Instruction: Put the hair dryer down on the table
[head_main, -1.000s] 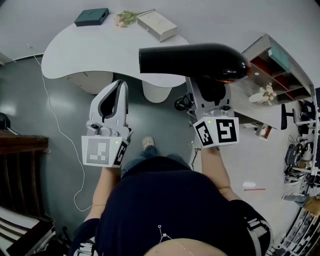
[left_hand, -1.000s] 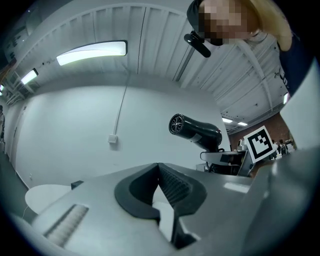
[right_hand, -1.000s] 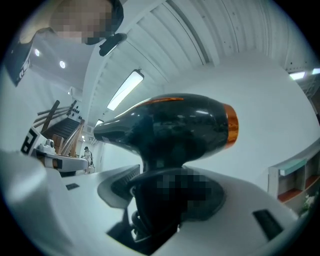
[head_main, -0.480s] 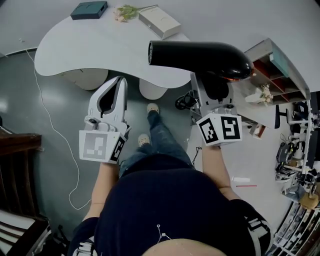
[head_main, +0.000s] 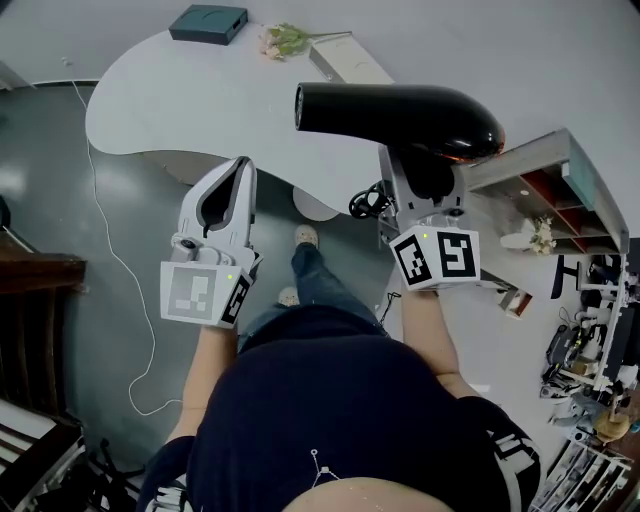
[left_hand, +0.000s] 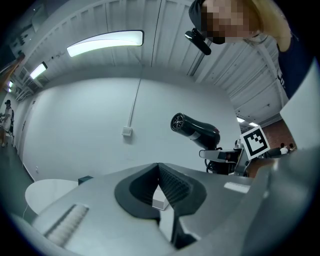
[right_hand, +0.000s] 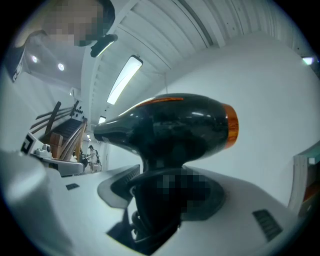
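A black hair dryer with an orange band at its rear hangs in the air, nozzle pointing left, over the near edge of the white curved table. My right gripper is shut on its handle from below. The right gripper view shows the dryer's body filling the frame above the right gripper, with the coiled cord down between the jaws. My left gripper is held level to the left, shut, with nothing in it. In the left gripper view the left gripper has its tips together, and the dryer shows beyond to the right.
On the table's far side lie a teal box, a sprig of flowers and a white box. A shelf unit stands at the right. A white cable trails over the grey floor at the left. The person's foot is by the table base.
The person has stepped forward, so the table and shelf have shifted in view. The dryer stays gripped in the right gripper, a little farther right. The left gripper keeps its pose.
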